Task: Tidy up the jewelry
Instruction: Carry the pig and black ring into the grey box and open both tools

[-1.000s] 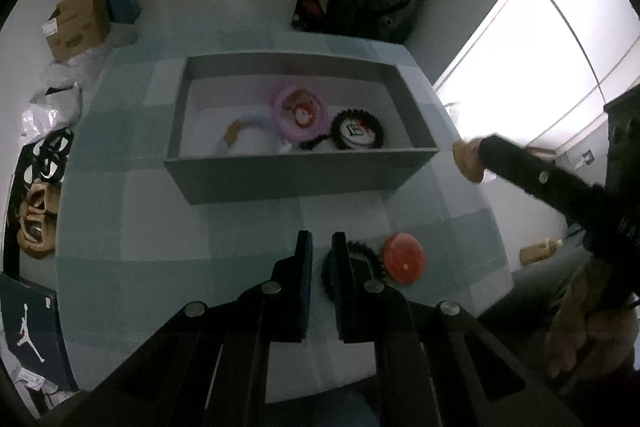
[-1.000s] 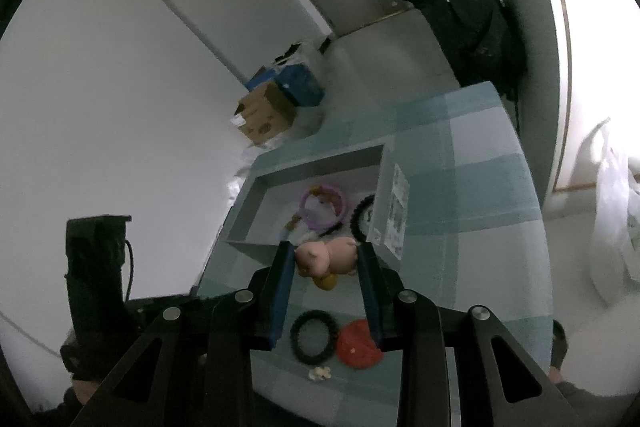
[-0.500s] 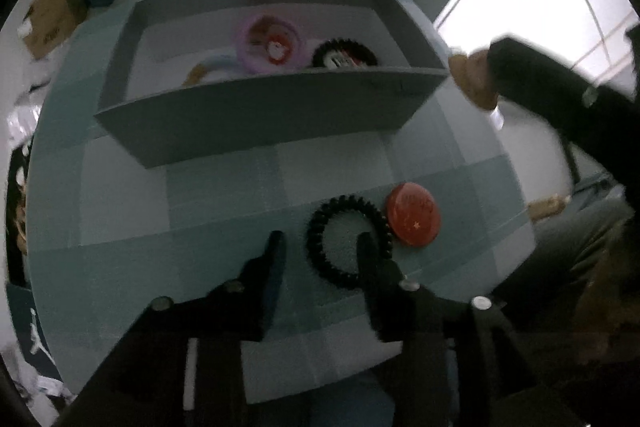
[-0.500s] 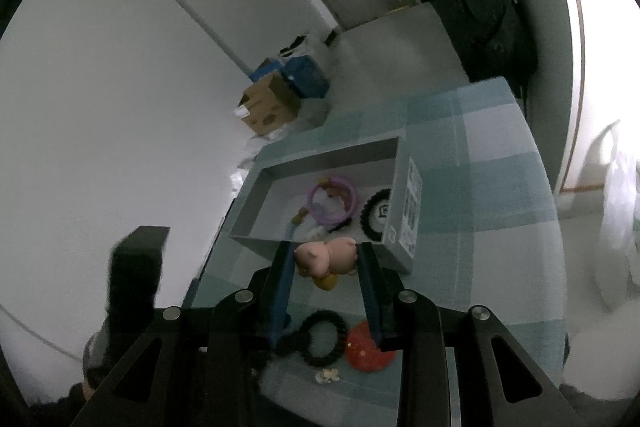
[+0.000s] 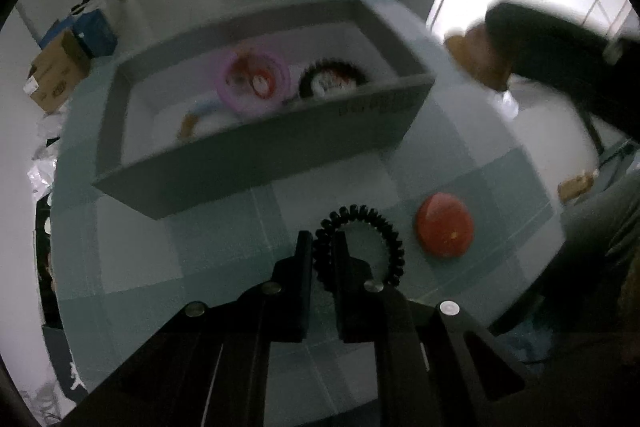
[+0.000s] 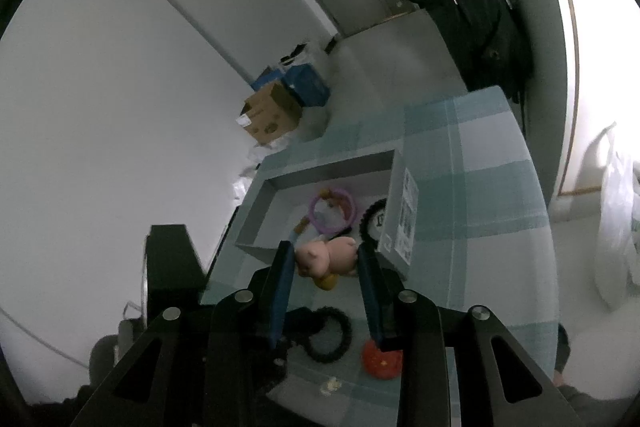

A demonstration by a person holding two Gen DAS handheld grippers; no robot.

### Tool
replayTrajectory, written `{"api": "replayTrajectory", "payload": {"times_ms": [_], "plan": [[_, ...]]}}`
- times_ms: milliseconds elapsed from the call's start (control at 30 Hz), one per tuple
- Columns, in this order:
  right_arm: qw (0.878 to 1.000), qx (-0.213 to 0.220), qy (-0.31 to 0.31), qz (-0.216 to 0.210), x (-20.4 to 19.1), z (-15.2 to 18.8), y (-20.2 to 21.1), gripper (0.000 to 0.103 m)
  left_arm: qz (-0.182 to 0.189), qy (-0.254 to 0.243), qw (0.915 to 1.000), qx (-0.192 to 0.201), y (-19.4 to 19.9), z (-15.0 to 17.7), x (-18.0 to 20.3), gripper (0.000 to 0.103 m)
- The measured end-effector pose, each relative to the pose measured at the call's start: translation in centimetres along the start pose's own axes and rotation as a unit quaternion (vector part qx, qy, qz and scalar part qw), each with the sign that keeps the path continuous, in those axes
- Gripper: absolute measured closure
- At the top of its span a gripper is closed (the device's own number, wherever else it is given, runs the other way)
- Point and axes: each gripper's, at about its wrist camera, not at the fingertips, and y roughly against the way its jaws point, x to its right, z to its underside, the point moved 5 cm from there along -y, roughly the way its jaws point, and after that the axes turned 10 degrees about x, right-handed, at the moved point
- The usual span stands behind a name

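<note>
Since a second ago the left gripper [image 5: 323, 247] has dropped and pinched the near rim of the black coil bracelet [image 5: 362, 243], so it should lift straight before crossing the grey box [image 5: 256, 151] wall ahead, while the right gripper [image 6: 326, 263] clamps the pink pig charm [image 6: 326, 259].
</note>
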Motion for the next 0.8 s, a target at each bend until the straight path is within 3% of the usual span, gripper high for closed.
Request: {"api": "replayTrajectory", "payload": {"times_ms": [200, 433, 800], "plan": [[1.0, 0.0, -0.012, -0.005, 0.2, -0.3, -0.2, 0.072, 0.011, 0.03, 0.9979, 0.057, 2.7, -1.9, -1.5, 0.098], [1.0, 0.002, -0.01, -0.014, -0.5, -1.1, -0.9, 0.072, 0.023, 0.081, 0.989, 0.122, 4.3, -4.7, -3.6, 0.098], [1.0, 0.004, -0.006, -0.024, -1.6, -3.5, -3.4, 0.072, 0.027, 0.131, 0.9821, 0.133, 3.8, -6.0, -6.3, 0.098]]}}
